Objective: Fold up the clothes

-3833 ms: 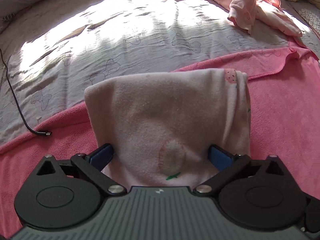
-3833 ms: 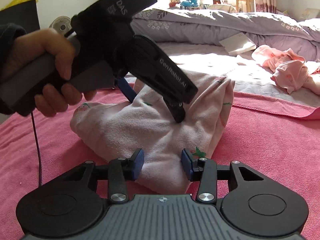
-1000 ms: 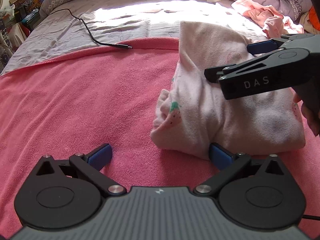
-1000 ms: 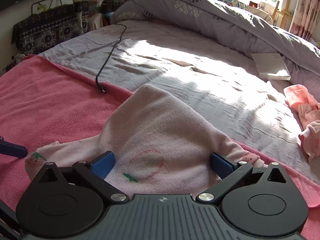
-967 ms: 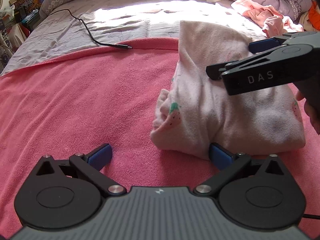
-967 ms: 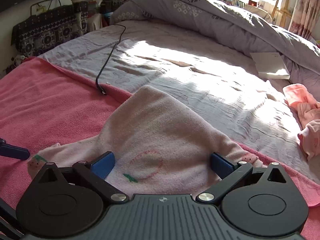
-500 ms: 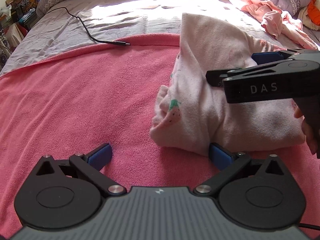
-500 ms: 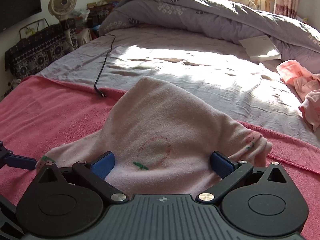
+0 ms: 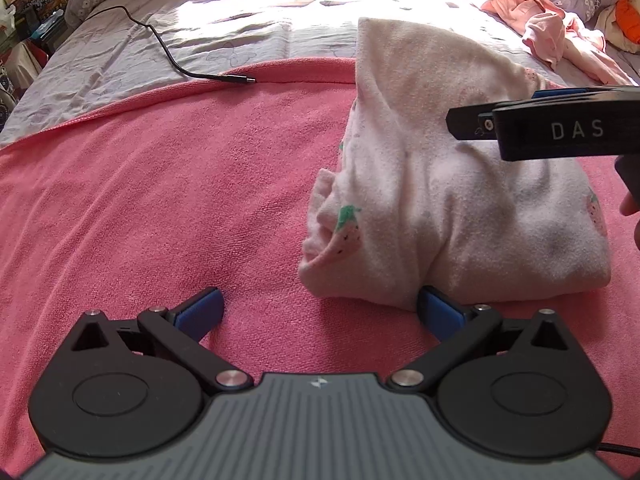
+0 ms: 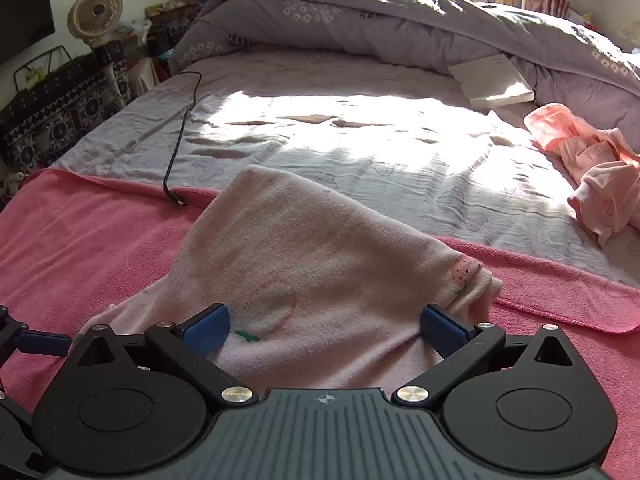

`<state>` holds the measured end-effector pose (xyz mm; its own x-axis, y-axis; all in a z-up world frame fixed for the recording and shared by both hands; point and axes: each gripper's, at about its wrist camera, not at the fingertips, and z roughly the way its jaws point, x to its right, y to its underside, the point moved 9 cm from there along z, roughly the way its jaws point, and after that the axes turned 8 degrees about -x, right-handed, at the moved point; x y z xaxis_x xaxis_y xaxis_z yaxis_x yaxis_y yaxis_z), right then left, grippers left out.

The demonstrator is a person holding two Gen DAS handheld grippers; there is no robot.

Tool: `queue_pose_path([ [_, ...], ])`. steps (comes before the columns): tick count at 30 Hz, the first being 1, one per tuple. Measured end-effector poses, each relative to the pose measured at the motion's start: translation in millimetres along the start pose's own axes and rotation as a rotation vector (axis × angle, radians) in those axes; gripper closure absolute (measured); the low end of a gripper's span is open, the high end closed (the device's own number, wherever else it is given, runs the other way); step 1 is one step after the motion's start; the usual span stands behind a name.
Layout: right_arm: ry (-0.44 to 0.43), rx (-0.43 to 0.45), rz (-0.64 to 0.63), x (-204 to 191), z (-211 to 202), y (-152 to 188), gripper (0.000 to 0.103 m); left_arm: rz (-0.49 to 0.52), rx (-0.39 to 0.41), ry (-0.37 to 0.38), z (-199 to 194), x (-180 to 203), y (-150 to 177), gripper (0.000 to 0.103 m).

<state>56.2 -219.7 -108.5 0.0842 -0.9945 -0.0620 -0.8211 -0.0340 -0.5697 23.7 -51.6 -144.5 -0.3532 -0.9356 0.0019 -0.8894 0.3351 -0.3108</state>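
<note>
Your bed wears a wrinkled lilac sheet with a rumpled lilac duvet heaped along its far side. Across the near part you have a bright pink terry towel spread flat. On that towel lies the task's thing, a pale pink fleecy garment printed with strawberries, bunched into a rough bundle whose far edge reaches the towel's border; in your right wrist view it rises in a soft peak.

Your left gripper sits low over the towel with its blue pads spread wide and nothing between them; the right-hand pad just meets the garment's near fold. Your right gripper is held over the garment, pads likewise wide apart with the fabric lying between them, not pinched. In the left wrist view its black body marked DAS crosses above the bundle.

Well apart, on the sheet, lies a crumpled heap of salmon-pink clothes. A white flat box rests against the duvet. A thin black cable ends at the towel's edge.
</note>
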Motion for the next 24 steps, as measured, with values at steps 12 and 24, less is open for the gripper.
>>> queue_pose_path([
  [12, 0.056, -0.128, 0.057, 15.8, -36.5, 78.2, 0.000, 0.013, 0.002, 0.006, 0.8, 0.5, -0.3, 0.000],
  [24, 0.172, -0.192, 0.050, 50.2, -53.8, 123.9, 0.000, 0.048, -0.051, -0.063, -9.3, -11.6, -3.1, 0.000],
])
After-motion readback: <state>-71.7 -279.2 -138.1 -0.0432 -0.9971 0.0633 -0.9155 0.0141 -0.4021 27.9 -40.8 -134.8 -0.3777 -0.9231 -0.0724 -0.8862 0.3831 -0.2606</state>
